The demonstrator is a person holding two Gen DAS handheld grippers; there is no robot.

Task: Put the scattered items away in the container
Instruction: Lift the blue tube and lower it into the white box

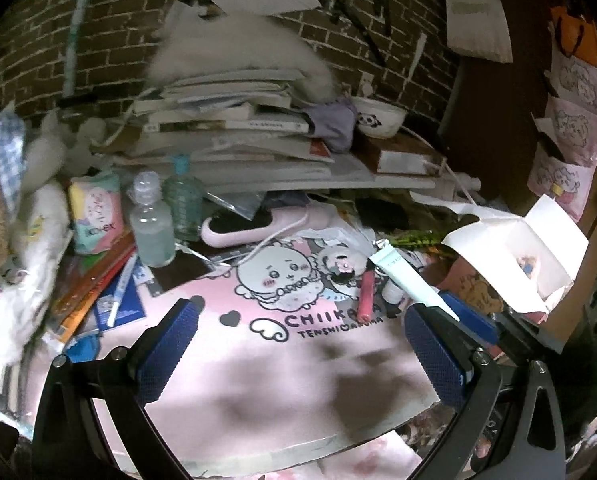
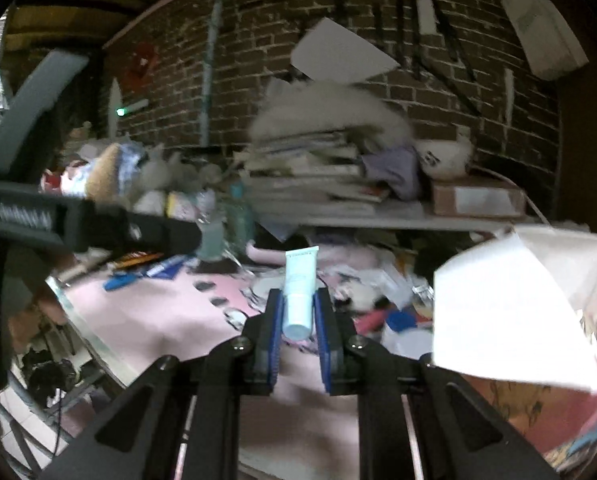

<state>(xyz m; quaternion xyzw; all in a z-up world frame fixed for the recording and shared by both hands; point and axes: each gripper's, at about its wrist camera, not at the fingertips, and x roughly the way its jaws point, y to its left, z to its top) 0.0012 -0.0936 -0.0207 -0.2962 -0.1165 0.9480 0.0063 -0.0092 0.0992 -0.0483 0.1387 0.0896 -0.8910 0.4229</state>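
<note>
A pale mint tube with a white cap sits cap-down between the blue pads of my right gripper, which is shut on it and holds it above the pink mat. In the left wrist view the same tube slants up to the left out of the right gripper's blue fingers. My left gripper hangs open over the pink cartoon mat, with nothing between its pads. A pink lip tube lies on the mat beside the held tube. A white box with raised flaps stands at the right.
Two clear bottles, a tissue pack and a pink device crowd the back of the mat. Behind them a shelf carries stacked books and a panda bowl. The white box looms close on the right.
</note>
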